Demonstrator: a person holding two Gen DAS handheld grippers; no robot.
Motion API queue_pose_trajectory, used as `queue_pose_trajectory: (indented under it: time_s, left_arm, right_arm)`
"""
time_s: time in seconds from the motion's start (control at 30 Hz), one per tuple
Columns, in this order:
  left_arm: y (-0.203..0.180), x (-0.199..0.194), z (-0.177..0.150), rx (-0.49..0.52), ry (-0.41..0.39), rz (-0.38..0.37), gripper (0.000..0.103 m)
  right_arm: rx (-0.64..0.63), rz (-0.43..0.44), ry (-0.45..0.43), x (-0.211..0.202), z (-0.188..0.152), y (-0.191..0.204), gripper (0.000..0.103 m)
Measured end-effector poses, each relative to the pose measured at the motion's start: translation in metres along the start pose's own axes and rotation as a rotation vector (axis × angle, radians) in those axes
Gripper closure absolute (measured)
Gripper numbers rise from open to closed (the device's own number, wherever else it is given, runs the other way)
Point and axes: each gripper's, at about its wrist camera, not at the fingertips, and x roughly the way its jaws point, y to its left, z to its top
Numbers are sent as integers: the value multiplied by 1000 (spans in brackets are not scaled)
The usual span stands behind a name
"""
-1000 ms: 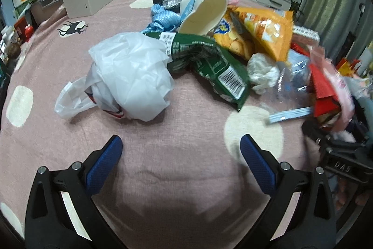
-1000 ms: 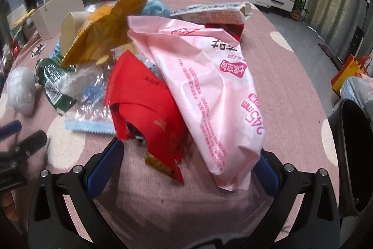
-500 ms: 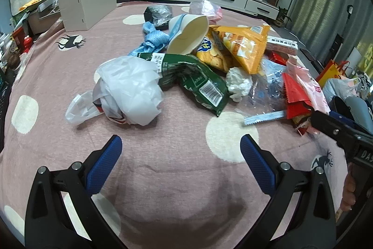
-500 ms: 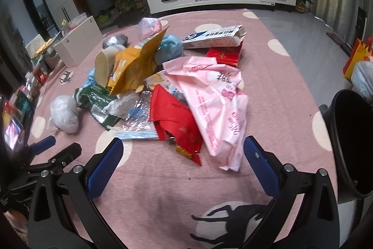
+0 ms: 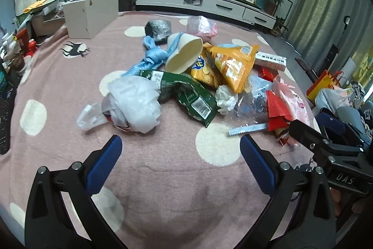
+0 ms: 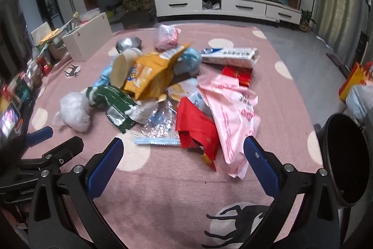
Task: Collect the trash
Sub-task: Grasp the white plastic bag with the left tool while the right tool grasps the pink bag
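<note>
While both grippers, left point(image 5: 178, 156) and right point(image 6: 183, 155), are hovering wide and empty, the trash pile point(image 6: 163, 90) is lying mid-rug point(image 6: 163, 190); a white bag point(image 5: 134, 105) is sitting nearest the left, a pink bag point(image 6: 233, 118) before the right, a black bin point(image 6: 345, 158) waiting alongside
</note>
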Motion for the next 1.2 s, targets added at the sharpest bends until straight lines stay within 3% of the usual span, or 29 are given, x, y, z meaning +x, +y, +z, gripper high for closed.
queue_pose_trajectory:
  time_s: [0.2,0.33,0.5,0.67,0.8,1.2]
  left_arm:
    - [-5,-17,11,15,-13,31,3]
    - [-15,-35,32,28,-52,37,3]
    - [-31,-32,51,72,-37,18,3]
    - [-33,-6,48,15,-9,5,3]
    - [-35,6,42,10,-11,39,3]
    - [-5,9,36,-74,0,-18,3]
  right_arm:
    - [-7,3,-4,-18,21,0,2]
    - [-34,-6,-53,-37,44,1,2]
    - [20,33,-92,-52,62,-14,2]
    - [116,78,-57,-39,57,-41,2]
    - [159,44,-45,-31,53,-60,2]
    - [280,29,7,-10,35,-92,3]
